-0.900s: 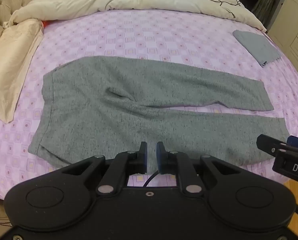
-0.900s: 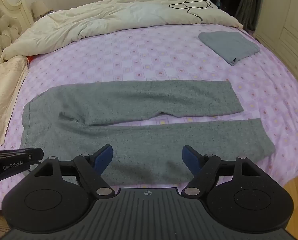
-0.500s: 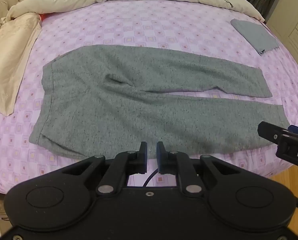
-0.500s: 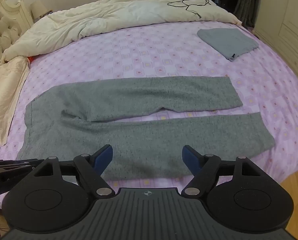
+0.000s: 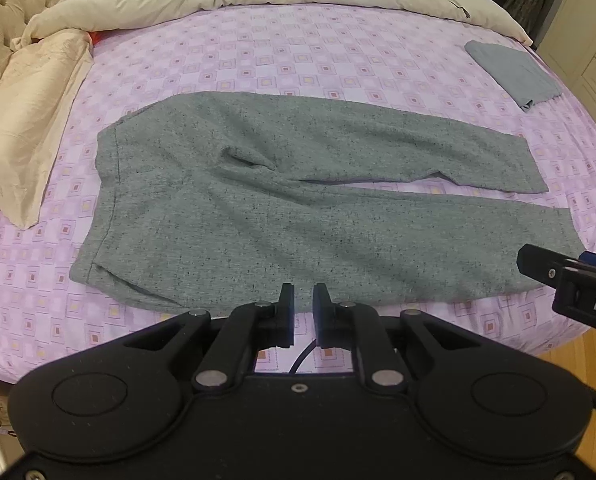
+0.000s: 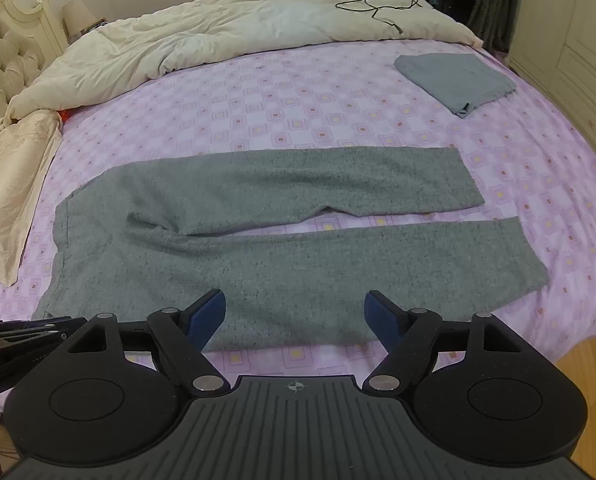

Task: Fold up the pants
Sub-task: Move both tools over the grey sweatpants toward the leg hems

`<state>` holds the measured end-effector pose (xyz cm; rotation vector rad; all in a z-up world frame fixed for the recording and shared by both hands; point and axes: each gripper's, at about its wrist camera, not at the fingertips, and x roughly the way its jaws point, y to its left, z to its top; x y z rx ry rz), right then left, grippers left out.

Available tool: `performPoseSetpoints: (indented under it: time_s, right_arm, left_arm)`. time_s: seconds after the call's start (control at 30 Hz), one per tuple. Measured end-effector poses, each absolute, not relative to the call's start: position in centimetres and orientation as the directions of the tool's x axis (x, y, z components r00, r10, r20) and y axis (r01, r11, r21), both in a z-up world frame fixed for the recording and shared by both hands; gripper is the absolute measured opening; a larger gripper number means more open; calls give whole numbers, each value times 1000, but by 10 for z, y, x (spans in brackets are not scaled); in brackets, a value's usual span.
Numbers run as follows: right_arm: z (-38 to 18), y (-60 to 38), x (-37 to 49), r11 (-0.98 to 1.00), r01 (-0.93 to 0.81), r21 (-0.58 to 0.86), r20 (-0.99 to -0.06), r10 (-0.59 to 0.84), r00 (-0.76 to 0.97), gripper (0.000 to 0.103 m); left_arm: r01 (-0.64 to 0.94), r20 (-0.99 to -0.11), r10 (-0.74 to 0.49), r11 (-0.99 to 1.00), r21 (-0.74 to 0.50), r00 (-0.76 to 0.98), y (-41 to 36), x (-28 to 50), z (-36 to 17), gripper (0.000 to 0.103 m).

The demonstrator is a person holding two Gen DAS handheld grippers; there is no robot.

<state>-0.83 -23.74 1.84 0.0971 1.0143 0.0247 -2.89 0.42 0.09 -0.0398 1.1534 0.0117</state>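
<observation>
Nearest the viewer, the left claw [image 5: 303, 306] hovers just off the near edge of the bed, its two fingers drawn almost together with only a narrow slit between them and nothing held. The right claw [image 6: 296, 312] hovers beside it, fingers spread wide apart and empty, its tip visible at the right edge of the left wrist view. Just beyond both claws, a pair of grey speckled pants [image 5: 282, 208] lies flat and unfolded on the bed, waistband to the left, both legs running to the right with a thin gap between them; the fabric bunches slightly at the crotch. Nothing lies on the pants. The surface is a lilac bedsheet [image 6: 298, 104] printed with small squares. To the left, near the waistband but not touching it, sits a cream satin pillow [image 5: 22, 120]. Farther right, well apart from the pants, is a folded grey-blue cloth [image 6: 454, 80]. Across the far side of the bed lies a rumpled cream duvet [image 6: 202, 40] with a thin black cable [image 6: 378, 4] on top. A tufted beige headboard [image 6: 2, 56] stands at far left, pale wardrobe doors [image 6: 578, 32] at far right, and wood floor [image 6: 594, 364] shows at the near right.
</observation>
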Motion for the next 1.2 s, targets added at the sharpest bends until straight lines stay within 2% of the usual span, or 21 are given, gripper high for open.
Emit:
performPoseSetpoints:
  time_s: [1.2]
  right_arm:
    - [10,-228,8,993,28,114,-863,85,498,76]
  left_arm:
    - [0,-924,-1,1000,-1,381,6,-13,-6,20]
